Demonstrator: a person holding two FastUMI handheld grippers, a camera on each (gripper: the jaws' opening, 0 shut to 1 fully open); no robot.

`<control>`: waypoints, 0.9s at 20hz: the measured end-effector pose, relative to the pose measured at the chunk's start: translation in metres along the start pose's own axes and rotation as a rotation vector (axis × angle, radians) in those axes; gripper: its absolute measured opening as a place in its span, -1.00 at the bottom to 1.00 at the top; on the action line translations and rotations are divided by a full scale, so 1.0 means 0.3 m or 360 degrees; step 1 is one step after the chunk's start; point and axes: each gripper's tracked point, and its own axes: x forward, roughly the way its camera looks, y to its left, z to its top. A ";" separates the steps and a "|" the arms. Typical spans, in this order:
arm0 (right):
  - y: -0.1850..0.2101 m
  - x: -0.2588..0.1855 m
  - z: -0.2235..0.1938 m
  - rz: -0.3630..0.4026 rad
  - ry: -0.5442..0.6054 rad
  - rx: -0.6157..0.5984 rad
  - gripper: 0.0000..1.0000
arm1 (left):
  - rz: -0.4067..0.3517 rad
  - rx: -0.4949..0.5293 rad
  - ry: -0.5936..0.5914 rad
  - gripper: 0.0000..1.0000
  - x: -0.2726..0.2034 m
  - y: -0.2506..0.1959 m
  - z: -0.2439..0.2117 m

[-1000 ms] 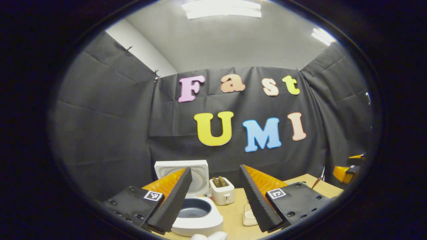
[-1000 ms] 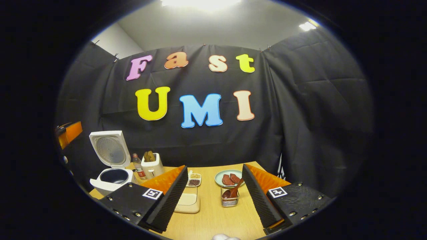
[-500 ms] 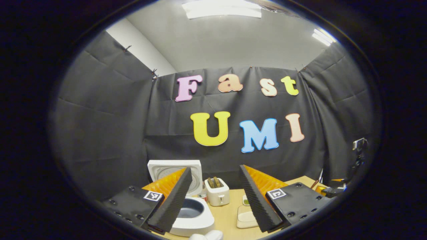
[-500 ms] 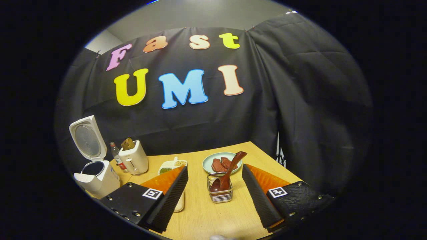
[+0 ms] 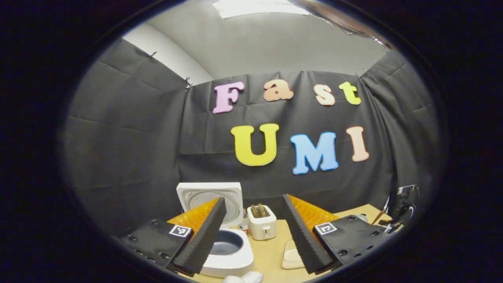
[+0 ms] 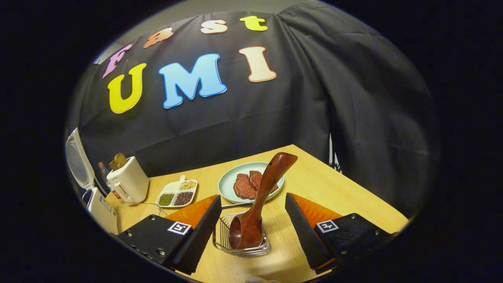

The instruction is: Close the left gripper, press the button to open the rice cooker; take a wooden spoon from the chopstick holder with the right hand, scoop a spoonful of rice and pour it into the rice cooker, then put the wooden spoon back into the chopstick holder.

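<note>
The white rice cooker (image 5: 232, 255) stands with its lid (image 5: 208, 196) raised and its dark inner pot showing. My left gripper (image 5: 253, 239) hovers open just before it, holding nothing. The cooker (image 6: 92, 196) also sits at the far left edge of the right gripper view. A dark wooden spoon (image 6: 261, 196) stands bowl-down in the wire chopstick holder (image 6: 224, 239), its handle leaning up and to the right. My right gripper (image 6: 251, 232) is open, one finger on each side of the holder, touching neither the holder nor the spoon.
A white toaster (image 6: 127, 182) and a small bottle stand beside the cooker. A divided dish of grains (image 6: 177, 194) and a plate of meat slices (image 6: 230, 182) lie behind the holder. A pale board (image 5: 290, 255) lies on the wooden table (image 6: 338, 192). The table's right edge is near.
My right gripper has dropped and moved forward to the chopstick holder, which now lies between its fingers. The left gripper has only drifted slightly and stays open.
</note>
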 end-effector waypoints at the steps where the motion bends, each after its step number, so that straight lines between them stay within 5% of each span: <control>1: -0.006 0.028 0.001 -0.0010 0.0009 0.0020 0.99 | 0.0012 0.0011 0.0009 1.00 0.007 0.002 -0.008; 11: -0.018 0.162 0.018 -0.0025 0.0011 0.0076 0.90 | 0.0050 0.0027 0.0079 1.00 0.051 0.006 -0.062; 14: -0.003 0.173 0.024 0.0027 0.0041 0.0145 -0.46 | 0.0053 0.0028 0.0064 1.00 0.059 0.010 -0.051; 16: -0.004 0.182 0.020 0.0027 0.0045 0.0137 -0.69 | 0.0049 0.0035 0.0061 0.95 0.064 0.009 -0.051; 18: 0.015 0.175 0.021 0.0043 0.0035 0.0078 -0.70 | 0.0043 0.0035 0.0067 0.95 0.062 0.008 -0.059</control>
